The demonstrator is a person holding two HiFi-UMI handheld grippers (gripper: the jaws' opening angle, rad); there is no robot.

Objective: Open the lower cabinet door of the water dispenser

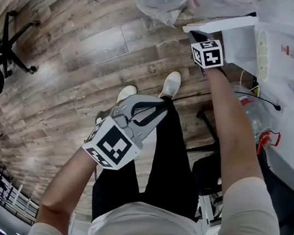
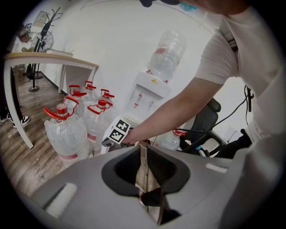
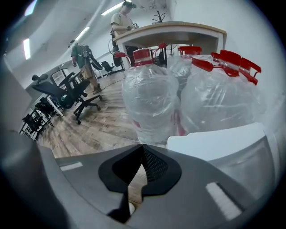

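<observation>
The flat, smooth white plastic cabinet door [image 1: 223, 22] stands open just beside the clenched, empty right tool [image 1: 196, 35]; the left tool [image 1: 165, 102] is clenched too.

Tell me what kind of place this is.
Probably an office: a water dispenser with spare water bottles beside it, rolling office chairs on the wood floor, and a desk.

Your clothes and your two tools

You wear a pale short-sleeved shirt [image 1: 145, 233], black trousers [image 1: 168, 167] and white shoes [image 1: 171, 84]. Your left gripper [image 1: 160, 104] and right gripper [image 1: 195, 36] are grey plastic, each bearing a white cube [image 1: 110, 146] with black square markers.
</observation>
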